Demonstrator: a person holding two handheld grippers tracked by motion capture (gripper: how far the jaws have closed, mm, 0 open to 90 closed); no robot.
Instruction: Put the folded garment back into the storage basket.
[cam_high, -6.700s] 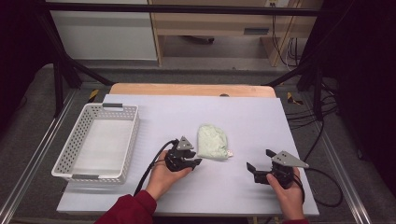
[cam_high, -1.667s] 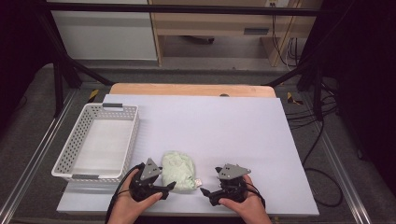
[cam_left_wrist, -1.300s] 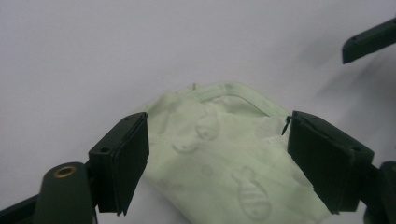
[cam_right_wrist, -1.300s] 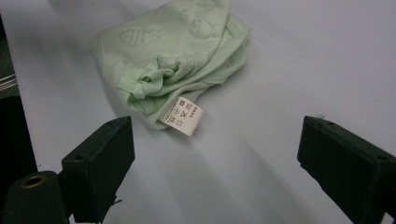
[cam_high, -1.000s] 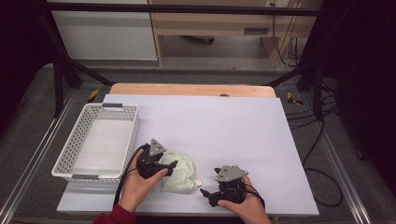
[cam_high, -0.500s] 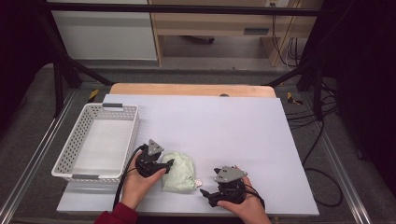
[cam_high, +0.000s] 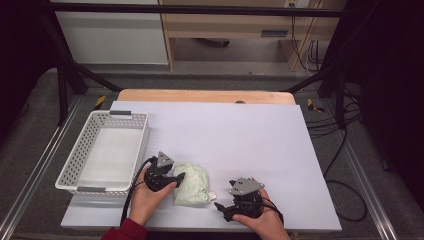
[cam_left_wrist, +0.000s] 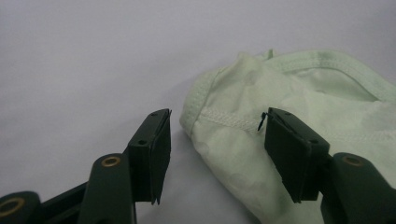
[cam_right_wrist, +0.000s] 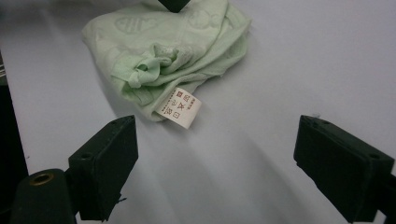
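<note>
My left gripper (cam_high: 176, 178) sits at the cloth's (cam_high: 191, 183) 9 o'clock edge, jaws apart but they've just been closing in. In the left gripper view the cloth's (cam_left_wrist: 299, 116) hemmed corner pokes between them: one jaw lies over the fabric at approx 3 o'clock, the other is on bare table at 9, not touching fabric, so no clamp yet.

My right gripper (cam_high: 223, 208) is at the cloth's 4 o'clock, near it but apart, jaws wide w/ nothing between. In the right gripper view, the cloth (cam_right_wrist: 173, 46) lies bunched at 11 o'clock ahead of the jaws, w/ its white label (cam_right_wrist: 179, 108) at the near edge, facing me.

The cloth is pale green, crumpled on the white table (cam_high: 240, 135), near the front edge, left of centre. White basket (cam_high: 75, 170) sits at 9 o'clock of my left hand (cam_high: 150, 192), just beside it.
</note>
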